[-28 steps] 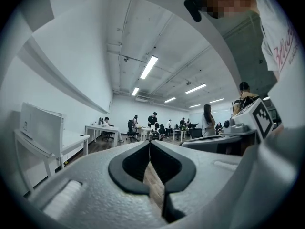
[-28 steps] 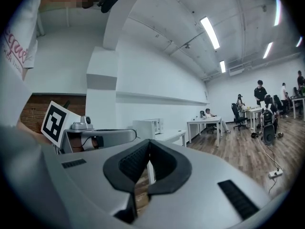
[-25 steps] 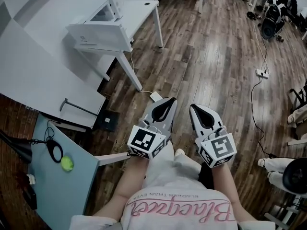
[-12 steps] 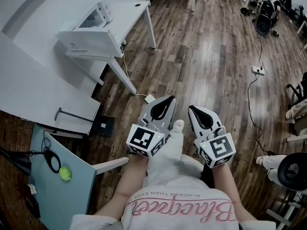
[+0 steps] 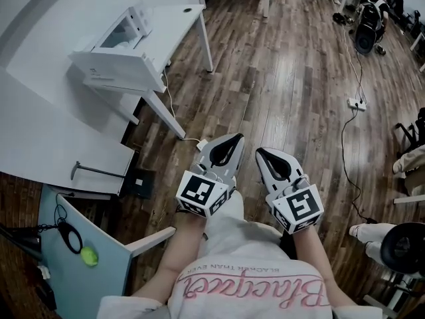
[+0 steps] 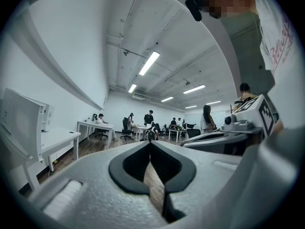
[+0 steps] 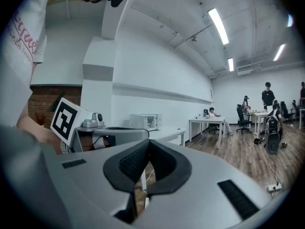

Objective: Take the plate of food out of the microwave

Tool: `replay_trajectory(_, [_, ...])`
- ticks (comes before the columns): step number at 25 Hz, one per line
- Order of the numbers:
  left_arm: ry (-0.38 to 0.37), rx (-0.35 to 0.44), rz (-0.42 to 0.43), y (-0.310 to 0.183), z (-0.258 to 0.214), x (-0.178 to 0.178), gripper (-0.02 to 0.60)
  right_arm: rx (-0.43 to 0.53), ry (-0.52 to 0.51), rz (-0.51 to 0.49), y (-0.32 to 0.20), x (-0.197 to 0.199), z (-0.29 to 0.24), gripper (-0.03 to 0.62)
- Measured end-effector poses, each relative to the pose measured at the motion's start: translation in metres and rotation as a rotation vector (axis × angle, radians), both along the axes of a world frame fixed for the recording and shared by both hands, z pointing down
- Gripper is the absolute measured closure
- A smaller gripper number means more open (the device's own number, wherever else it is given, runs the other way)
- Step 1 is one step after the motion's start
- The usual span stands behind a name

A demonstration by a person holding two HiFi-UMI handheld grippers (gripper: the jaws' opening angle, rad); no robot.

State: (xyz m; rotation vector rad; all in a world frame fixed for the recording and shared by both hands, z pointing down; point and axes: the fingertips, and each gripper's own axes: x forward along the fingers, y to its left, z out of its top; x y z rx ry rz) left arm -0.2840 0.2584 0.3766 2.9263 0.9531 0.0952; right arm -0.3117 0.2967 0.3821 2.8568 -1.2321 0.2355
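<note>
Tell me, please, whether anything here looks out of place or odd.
Nothing looks spilled or damaged. The one oddity is a power strip whose cable trails loose across the open wood floor at right, where someone walking could trip on it.

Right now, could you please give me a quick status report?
Shut and empty: left gripper, right gripper. Far ahead, microwave on white table; plate unseen. Between: wooden floor.

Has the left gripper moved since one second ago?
Yes. The left gripper has advanced: the table leg's foot, earlier ahead of it, now lies level with its tip.
</note>
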Motion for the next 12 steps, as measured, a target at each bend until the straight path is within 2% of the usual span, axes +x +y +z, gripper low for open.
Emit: replay_trajectory(12, [0.049,0.065,0.024,-0.017,-0.013,0.091,0.577,0.001,0.025,0.002,-0.037,0.104,-0.011,0.582])
